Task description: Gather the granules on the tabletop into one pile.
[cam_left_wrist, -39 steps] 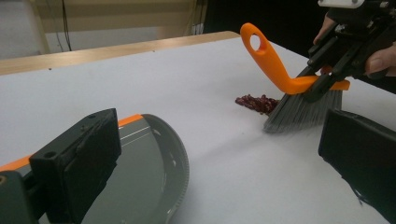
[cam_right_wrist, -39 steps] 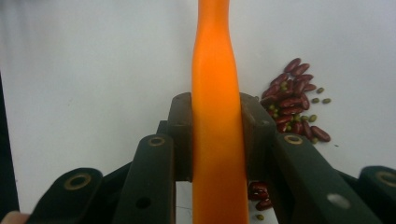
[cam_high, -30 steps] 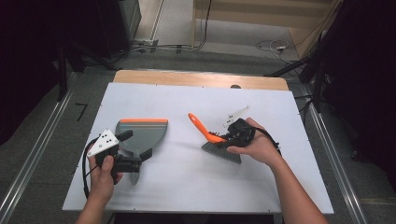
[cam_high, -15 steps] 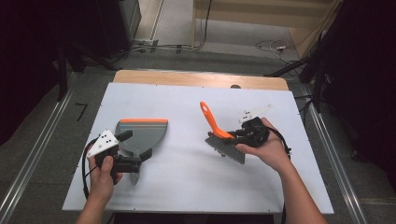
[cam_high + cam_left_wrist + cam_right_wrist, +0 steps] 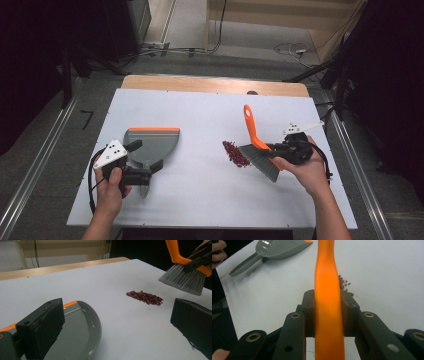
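Here, my right hand-held gripper (image 5: pixel 274 148) is clenched on the orange handle of the hand brush (image 5: pixel 255 145); in the right gripper view the two black jaws press against both sides of that handle (image 5: pixel 328 302). The brush is held tilted, its handle pointing away from me and its grey bristles (image 5: pixel 181 281) angled down toward the white worktop (image 5: pixel 210 115), just beside a small heap of dark red beans (image 5: pixel 235 152). In the left gripper view the bristle tips hang a little above the worktop, close to the beans (image 5: pixel 145 297) but apart from them.

My left hand-held gripper (image 5: pixel 148 156) is released, its jaws spread wide, and it grasps nothing. It hovers at the near end of the grey dustpan (image 5: pixel 150 145), which lies flat on the worktop with its orange-edged lip turned away from me. In the left gripper view, one jaw stands over the pan (image 5: pixel 75 330), the other over bare worktop. Dustpan and beans are well apart.
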Available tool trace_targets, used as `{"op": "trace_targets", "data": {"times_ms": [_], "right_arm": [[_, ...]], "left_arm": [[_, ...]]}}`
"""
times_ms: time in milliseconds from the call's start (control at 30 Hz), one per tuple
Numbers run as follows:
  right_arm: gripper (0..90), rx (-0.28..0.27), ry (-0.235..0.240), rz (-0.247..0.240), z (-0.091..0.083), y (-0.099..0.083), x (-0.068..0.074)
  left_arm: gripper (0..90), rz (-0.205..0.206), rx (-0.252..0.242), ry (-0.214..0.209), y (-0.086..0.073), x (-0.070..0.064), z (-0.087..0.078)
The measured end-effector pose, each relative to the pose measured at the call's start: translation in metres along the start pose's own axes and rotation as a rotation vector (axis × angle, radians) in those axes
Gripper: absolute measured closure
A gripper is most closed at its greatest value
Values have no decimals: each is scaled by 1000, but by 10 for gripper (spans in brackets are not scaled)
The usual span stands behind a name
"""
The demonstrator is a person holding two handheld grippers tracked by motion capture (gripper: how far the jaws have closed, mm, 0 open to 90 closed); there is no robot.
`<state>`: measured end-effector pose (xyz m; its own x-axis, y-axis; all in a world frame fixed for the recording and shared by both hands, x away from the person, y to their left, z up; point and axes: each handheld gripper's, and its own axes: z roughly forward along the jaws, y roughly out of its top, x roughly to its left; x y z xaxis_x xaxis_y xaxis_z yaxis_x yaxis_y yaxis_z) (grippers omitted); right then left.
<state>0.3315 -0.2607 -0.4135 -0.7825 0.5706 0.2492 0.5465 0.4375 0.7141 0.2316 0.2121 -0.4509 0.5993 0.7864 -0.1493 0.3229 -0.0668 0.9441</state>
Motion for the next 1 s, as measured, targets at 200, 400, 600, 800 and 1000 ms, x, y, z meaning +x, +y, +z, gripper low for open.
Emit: {"op": "trace_targets", "data": {"times_ms": [200, 400, 600, 800, 1000], "right_arm": [[687, -44, -23, 63, -16, -21, -9], [687, -101, -34, 152, -34, -45, -21], [687, -115, -33, 241, -38, -70, -39], [687, -139, -38, 299, -39, -77, -49], [687, -139, -39, 300, -37, -76, -49]], "left_arm": [[0, -1, -6, 2, 0, 0, -2], [0, -5, -23, -8, 0, -1, -3], [0, -7, -43, -5, 1, -1, -7], [0, -9, -46, -3, 0, 0, -8], [0, -11, -48, 2, 0, 1, -9]]}}
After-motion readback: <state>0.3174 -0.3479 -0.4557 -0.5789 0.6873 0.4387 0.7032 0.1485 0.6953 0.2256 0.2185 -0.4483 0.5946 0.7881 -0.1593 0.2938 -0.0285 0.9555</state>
